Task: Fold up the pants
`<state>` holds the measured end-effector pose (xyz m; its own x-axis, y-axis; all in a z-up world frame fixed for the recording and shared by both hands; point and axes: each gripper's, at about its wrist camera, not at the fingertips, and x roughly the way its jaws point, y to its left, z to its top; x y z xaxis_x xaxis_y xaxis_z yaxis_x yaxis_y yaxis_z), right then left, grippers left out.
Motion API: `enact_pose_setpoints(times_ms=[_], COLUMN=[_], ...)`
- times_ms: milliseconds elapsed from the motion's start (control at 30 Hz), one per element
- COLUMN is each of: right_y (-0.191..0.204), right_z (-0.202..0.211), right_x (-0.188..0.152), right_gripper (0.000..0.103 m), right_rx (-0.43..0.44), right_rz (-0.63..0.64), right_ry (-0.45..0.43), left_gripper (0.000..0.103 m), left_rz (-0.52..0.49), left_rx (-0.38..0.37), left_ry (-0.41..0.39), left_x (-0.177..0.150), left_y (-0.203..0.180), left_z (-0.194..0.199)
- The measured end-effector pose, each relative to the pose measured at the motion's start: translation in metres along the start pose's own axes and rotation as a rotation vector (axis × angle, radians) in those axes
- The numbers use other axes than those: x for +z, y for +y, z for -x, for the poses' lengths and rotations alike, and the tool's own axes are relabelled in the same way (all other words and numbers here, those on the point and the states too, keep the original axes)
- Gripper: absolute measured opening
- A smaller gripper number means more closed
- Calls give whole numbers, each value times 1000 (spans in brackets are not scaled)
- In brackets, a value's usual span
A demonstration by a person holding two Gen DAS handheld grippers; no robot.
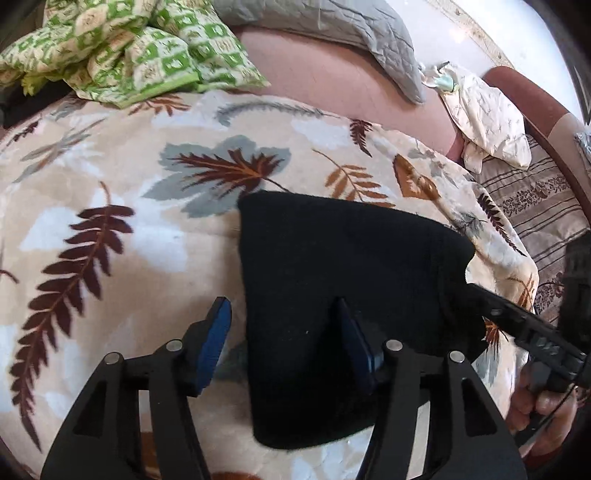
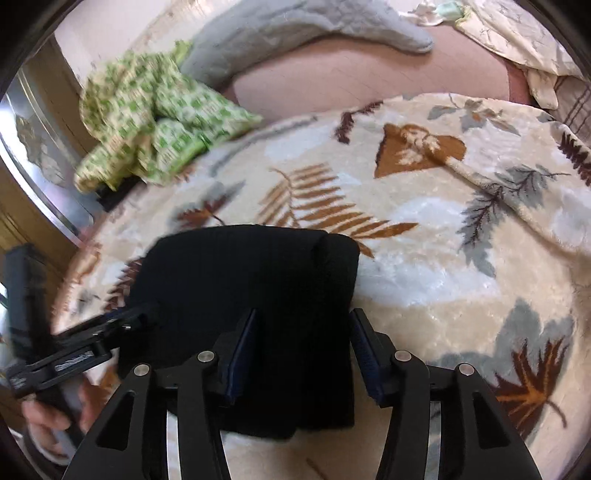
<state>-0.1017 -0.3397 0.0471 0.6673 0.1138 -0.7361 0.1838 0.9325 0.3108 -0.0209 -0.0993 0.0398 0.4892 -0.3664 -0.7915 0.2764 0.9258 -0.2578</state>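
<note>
The black pants (image 1: 351, 295) lie folded into a compact bundle on a cream leaf-patterned blanket (image 1: 110, 177). My left gripper (image 1: 284, 332) hovers over the bundle's left edge with its jaws apart. One blue pad is clear of the cloth and the other stands over it. In the right wrist view the pants (image 2: 240, 288) sit under my right gripper (image 2: 304, 350), which straddles their right edge, open, with neither pad pressing on them. Each gripper shows in the other's view: the right gripper (image 1: 478, 293) reaches the bundle's right side, the left gripper (image 2: 146, 312) its left side.
A green checked quilt (image 1: 129, 55) is bunched at the back left and a grey pillow (image 1: 332, 29) lies behind on a pink sheet (image 1: 332, 85). A cream printed cloth (image 1: 487, 118) and a striped cover (image 1: 535, 206) lie to the right. A hand (image 1: 543, 410) holds the right gripper.
</note>
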Motion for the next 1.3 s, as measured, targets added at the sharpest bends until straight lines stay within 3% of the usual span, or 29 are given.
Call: enact_pose_setpoints(times_ms=[167,300,433,600,800,933,1167,1300], right_y=[17,47,59,45,48,48,30,30], right_z=[36,34,7,0,17,6,-41,-39], right_x=[1,0,-15,-30,-5,15,23,21], right_gripper=[53,50,32,32,34,34,34,34], right_rx=[14,42,-38,-9,-4,-24,-70,-67], right_rz=[53,148,234,197,162,125,46,56], right_ry=[-61,-23,82,93,10,-17,66,55], left_gripper=[59,59,59,66,66,66,68,69], left_rz=[-30,-46,-84,-81,-92,-91,-92,-89], left_rx=[53,71,98,99,110,107,98,96], left_ry=[-51,-59,-13,-24,-36,-35,-36,-37], left_x=[-6,-8,-15,-21,-22,-22,-22,-22], left_y=[-13,-20,-29,-31,-35,-34,-34,-33], left_z=[21,23,9,2,4,3,-1,-1])
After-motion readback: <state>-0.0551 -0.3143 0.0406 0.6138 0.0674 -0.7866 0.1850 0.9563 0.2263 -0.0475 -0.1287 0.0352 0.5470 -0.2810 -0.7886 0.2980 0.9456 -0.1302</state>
